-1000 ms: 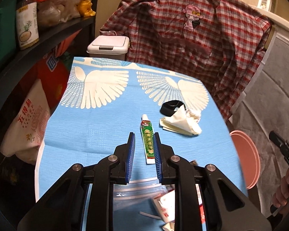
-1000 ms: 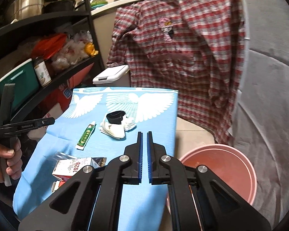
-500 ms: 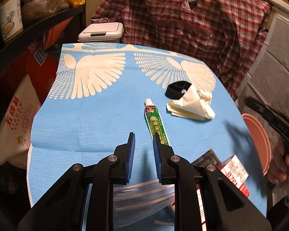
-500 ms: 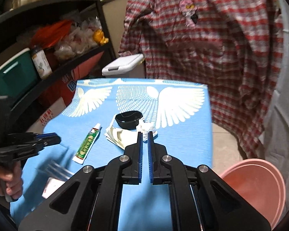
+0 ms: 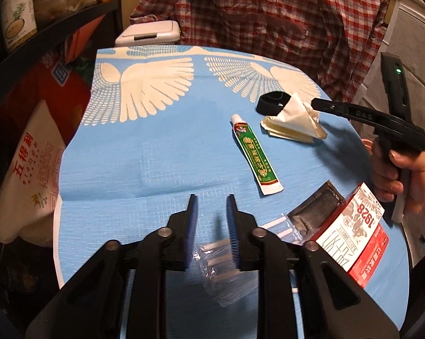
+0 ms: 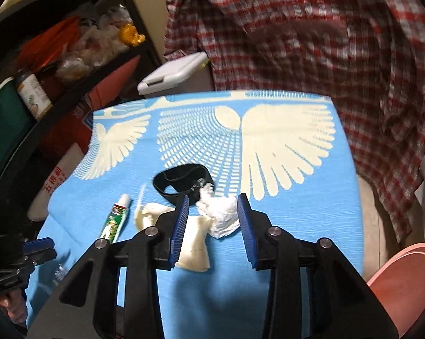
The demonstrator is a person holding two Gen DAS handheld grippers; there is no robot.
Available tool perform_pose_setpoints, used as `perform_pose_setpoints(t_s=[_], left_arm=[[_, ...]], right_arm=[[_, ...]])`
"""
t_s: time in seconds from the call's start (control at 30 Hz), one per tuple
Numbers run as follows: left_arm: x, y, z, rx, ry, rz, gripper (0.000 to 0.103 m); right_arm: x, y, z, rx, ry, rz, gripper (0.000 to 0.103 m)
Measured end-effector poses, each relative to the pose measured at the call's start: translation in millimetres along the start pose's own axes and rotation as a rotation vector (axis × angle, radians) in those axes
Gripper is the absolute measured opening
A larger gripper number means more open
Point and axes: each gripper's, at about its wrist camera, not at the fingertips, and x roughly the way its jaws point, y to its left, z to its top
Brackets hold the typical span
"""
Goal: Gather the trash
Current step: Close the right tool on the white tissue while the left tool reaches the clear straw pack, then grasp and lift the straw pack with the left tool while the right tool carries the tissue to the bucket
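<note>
Trash lies on a blue cloth with white wings point(image 5: 133, 152). My left gripper point(image 5: 211, 199) is open above a clear plastic bag point(image 5: 226, 271) near the front edge. A green tube point(image 5: 254, 155), a black dish point(image 5: 271, 103), cream folded paper point(image 5: 294, 121), a red and white 1928 carton point(image 5: 353, 234) and a dark foil wrapper point(image 5: 317, 206) lie to its right. My right gripper point(image 6: 213, 197) is open just above a crumpled white tissue point(image 6: 222, 216), beside the black dish point(image 6: 181, 182), the cream paper point(image 6: 195, 243) and the tube point(image 6: 114, 220).
A pink bin point(image 6: 404, 285) stands on the floor to the right of the table. A white lidded bin point(image 5: 150, 32) stands behind the table. A plaid shirt point(image 5: 269, 19) hangs at the back. Black shelves point(image 5: 42, 31) with jars and bags line the left.
My right gripper has opened and moved forward and down over the tissue. My left gripper has opened a little wider and drawn back over the plastic bag.
</note>
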Motion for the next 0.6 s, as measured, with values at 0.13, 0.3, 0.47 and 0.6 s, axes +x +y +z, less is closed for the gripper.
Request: perform_pose_setpoints(t_s=[0.13,0.3,0.47,0.6], left_arm=[[4.4,-5.2,-5.0,0.043,0.051,-0.035,0.055],[12.8,-10.1,-17.3,0.094,0.129,-0.008,0.055],[16.3,-12.8,-28.8,0.128,0.187,-0.021,0.055],[13.6,-13.4,-30.8,0.136,0.193,-0.026,0.036]], right_arm=[[8.0,-4.7,-2.5,0.010,0.031,0.008,0.037],[14.3,-6.1,-2.5,0.016,0.058,0.012,0.022],[5.5,-1.9,-1.8,0.000,0.036,0.008,0.012],[-9.7,0.2,1.8,0.005,0.017,0.005,0.012]])
